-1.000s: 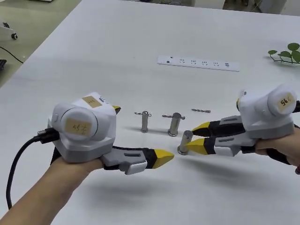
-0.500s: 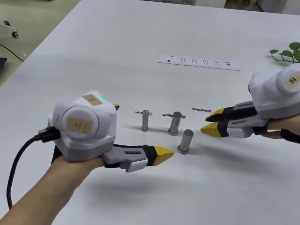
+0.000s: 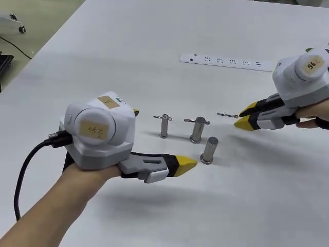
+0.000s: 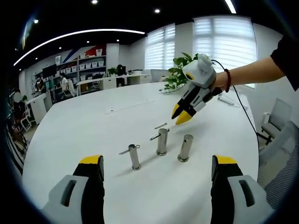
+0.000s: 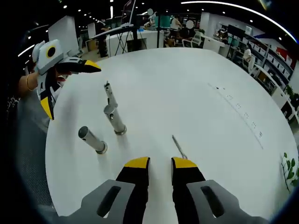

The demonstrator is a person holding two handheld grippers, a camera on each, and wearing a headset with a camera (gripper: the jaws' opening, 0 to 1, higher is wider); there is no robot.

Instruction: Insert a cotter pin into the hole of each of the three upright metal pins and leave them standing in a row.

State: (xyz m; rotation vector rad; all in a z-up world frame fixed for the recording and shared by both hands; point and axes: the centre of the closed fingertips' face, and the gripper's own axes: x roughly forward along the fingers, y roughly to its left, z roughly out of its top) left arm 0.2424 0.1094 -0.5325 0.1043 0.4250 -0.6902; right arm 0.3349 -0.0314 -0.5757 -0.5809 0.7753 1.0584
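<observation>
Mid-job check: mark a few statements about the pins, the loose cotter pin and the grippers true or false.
The left pin and middle pin each carry a cotter pin. True.
The third pin has tipped over. False: it stands upright, without a cotter pin.
The right gripper holds the loose cotter pin. False: it lies on the table ahead of the jaws.
The left gripper is wide open. True.

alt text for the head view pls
Three upright metal pins stand on a white table between the left gripper and the right gripper; two carry cotter pins, the nearest none. A loose cotter pin lies by the right gripper's tips.
</observation>
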